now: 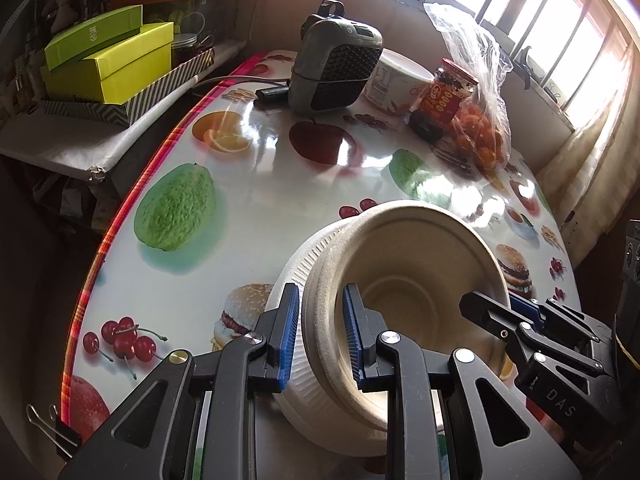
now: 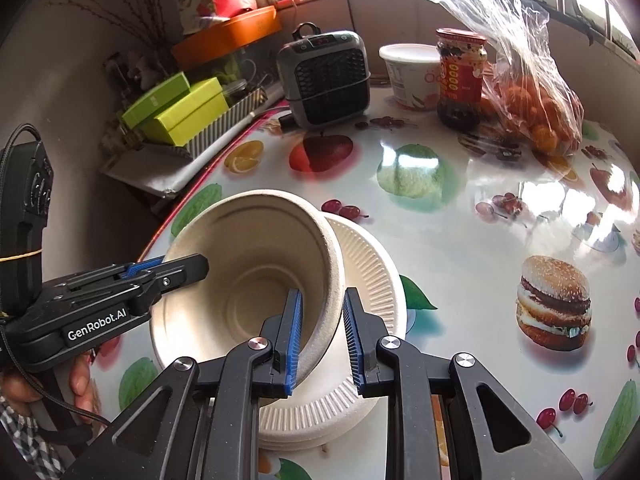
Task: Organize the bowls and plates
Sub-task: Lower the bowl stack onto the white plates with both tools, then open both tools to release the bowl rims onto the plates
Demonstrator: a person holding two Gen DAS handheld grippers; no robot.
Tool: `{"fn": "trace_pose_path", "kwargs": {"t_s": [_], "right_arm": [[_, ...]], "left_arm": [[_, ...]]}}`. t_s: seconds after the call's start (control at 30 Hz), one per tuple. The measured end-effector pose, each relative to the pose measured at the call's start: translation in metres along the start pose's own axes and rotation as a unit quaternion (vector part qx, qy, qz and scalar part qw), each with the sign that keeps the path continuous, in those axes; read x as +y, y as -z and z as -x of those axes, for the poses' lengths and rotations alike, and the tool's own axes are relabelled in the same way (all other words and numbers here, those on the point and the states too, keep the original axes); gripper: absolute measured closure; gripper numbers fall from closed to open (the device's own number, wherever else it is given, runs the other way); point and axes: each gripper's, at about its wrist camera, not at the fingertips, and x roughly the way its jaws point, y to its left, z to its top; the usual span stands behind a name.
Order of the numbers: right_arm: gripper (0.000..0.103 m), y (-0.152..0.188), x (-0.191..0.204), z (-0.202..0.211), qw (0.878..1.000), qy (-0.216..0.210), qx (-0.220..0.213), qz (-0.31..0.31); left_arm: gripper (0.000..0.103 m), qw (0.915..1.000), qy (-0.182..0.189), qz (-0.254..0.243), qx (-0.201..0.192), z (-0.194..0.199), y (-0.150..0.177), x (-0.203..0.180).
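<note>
A stack of beige paper bowls [image 1: 404, 280] [image 2: 256, 256] sits tilted on a stack of white ridged paper plates [image 1: 296, 368] [image 2: 360, 320] on the fruit-print table. My left gripper [image 1: 322, 336] straddles the left rim of the bowls, one finger outside and one inside. My right gripper [image 2: 322, 336] straddles the right rim of the bowls, one pad inside and one outside. Each gripper also shows in the other's view: the right [image 1: 516, 312], the left [image 2: 168, 272]. Both look closed on the rim.
At the table's far side stand a grey fan heater [image 1: 332, 64] [image 2: 324, 76], a white tub [image 1: 396, 80] [image 2: 412, 72], a red-labelled jar [image 1: 444, 96] [image 2: 460, 76] and a plastic bag of oranges [image 1: 480, 128] [image 2: 532, 112]. Green boxes [image 1: 108, 56] sit on a shelf left.
</note>
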Motion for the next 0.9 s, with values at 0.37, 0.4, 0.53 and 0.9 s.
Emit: {"fn": "trace_pose_path", "kwargs": {"t_s": [0.37,0.4,0.53,0.9], "right_arm": [[0.066,-0.001,0.001,0.002,1.000,0.010,-0.009,-0.005],[0.064,-0.001,0.001,0.003,1.000,0.011,-0.011,-0.006],[0.061,0.000,-0.001,0.006,1.000,0.013,-0.016,-0.011],[0.055,0.005,0.000,0.018,0.999,0.020,-0.033,-0.013]], "left_arm": [[0.064,0.9999,-0.004,-0.004,-0.011,0.004,-0.001,0.000],[0.064,0.9999,-0.003,-0.003,-0.011,0.004,-0.001,0.001],[0.063,0.9999,-0.001,-0.007,-0.015,0.006,0.000,-0.001],[0.055,0.9989,-0.021,-0.018,-0.037,0.019,0.005,-0.007]]}}
